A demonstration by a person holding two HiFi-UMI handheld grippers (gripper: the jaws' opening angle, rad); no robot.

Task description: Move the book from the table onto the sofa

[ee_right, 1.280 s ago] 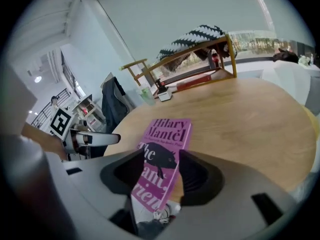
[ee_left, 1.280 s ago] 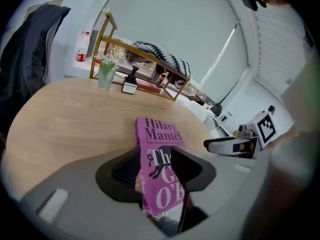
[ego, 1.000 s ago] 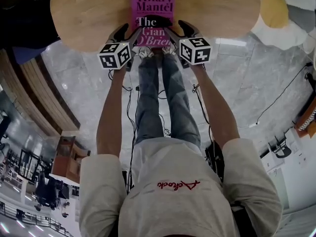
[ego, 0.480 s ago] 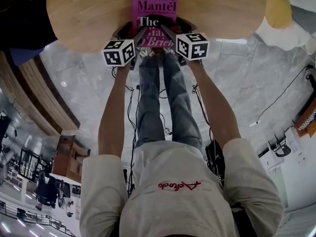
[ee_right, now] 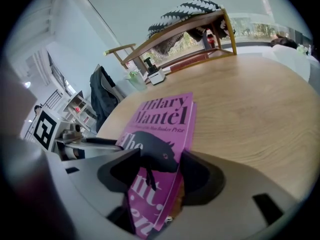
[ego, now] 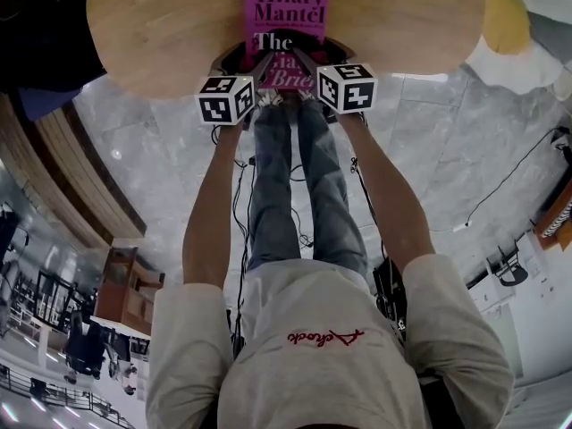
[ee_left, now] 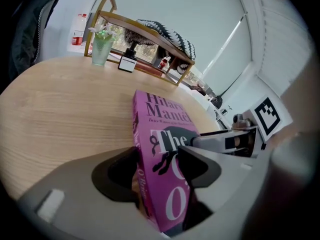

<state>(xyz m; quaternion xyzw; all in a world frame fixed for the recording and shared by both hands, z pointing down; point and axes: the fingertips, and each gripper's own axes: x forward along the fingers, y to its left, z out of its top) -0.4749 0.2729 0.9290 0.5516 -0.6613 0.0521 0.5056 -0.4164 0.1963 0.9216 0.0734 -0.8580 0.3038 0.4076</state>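
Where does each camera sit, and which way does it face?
Head view: on the person's head, looking steeply down at table and book; shows arms, legs, torso, left gripper, right gripper.
Left gripper view: on that gripper, facing along its jaws across the table toward the wooden rack; jaws, just closing slightly, straddle the book.
Right gripper view: likewise from the other side; jaws, also just closing slightly, straddle the book.
Shared: both gripper views show book, rack, the other's marker cube.

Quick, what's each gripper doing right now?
Left gripper: open, jaws just closing, book between them.
Right gripper: open, jaws just opening, book between them.
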